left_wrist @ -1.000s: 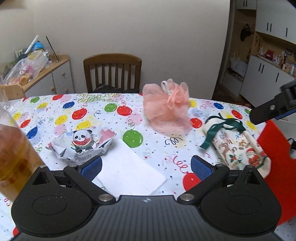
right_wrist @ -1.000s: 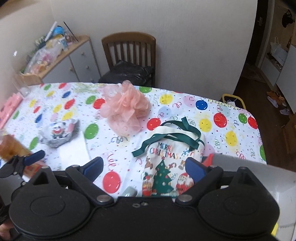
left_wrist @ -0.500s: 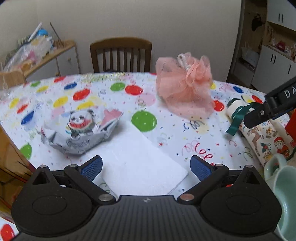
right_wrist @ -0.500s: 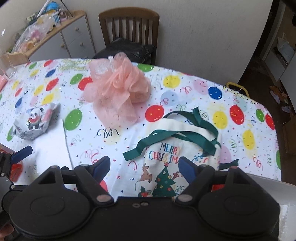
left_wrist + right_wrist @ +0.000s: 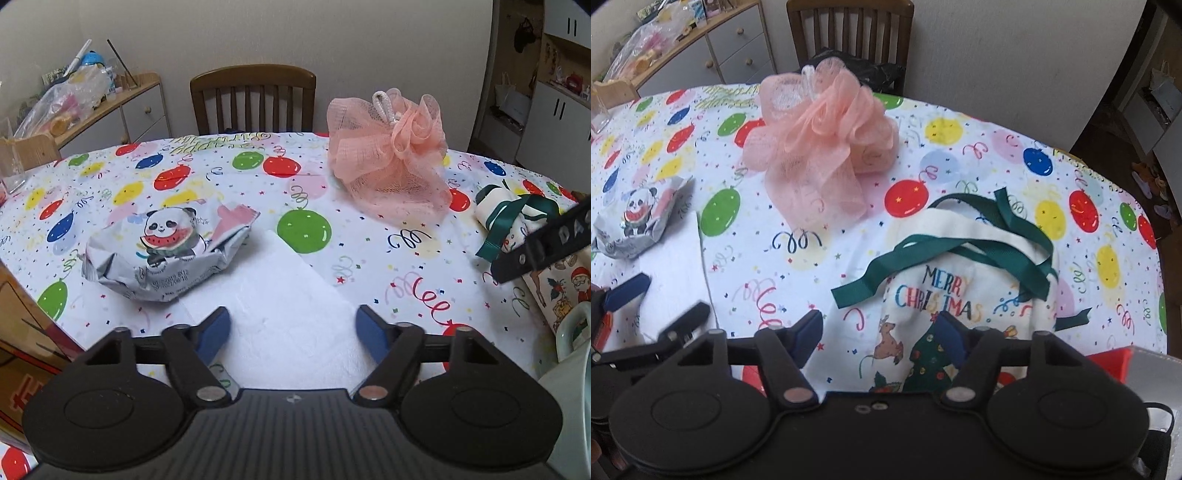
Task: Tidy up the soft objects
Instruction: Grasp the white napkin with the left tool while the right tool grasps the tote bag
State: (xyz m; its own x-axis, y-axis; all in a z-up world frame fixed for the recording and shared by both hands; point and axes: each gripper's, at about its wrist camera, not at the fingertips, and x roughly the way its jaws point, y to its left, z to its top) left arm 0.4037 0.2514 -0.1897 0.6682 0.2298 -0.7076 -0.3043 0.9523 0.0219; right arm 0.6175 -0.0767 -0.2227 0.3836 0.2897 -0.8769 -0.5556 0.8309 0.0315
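Observation:
A folded white cloth lies on the balloon-print tablecloth. My left gripper hovers low over it, jaws closing, with the cloth between the blue pads and no pad pressing on it. To the cloth's left sits a crumpled panda packet; a pink mesh pouf rests farther back. My right gripper is over a "Merry Christmas" cloth bag with green ribbon handles, jaws closing around its near end, not gripping. The left gripper also shows at the left of the right wrist view.
A wooden chair stands behind the table, with a black bag on its seat. A cluttered sideboard is at the back left. A mint mug is near my right; a brown box sits at the near left edge.
Both grippers came down toward the table and their jaws narrowed. The left settled over the white cloth, the right moved in over the Christmas bag.

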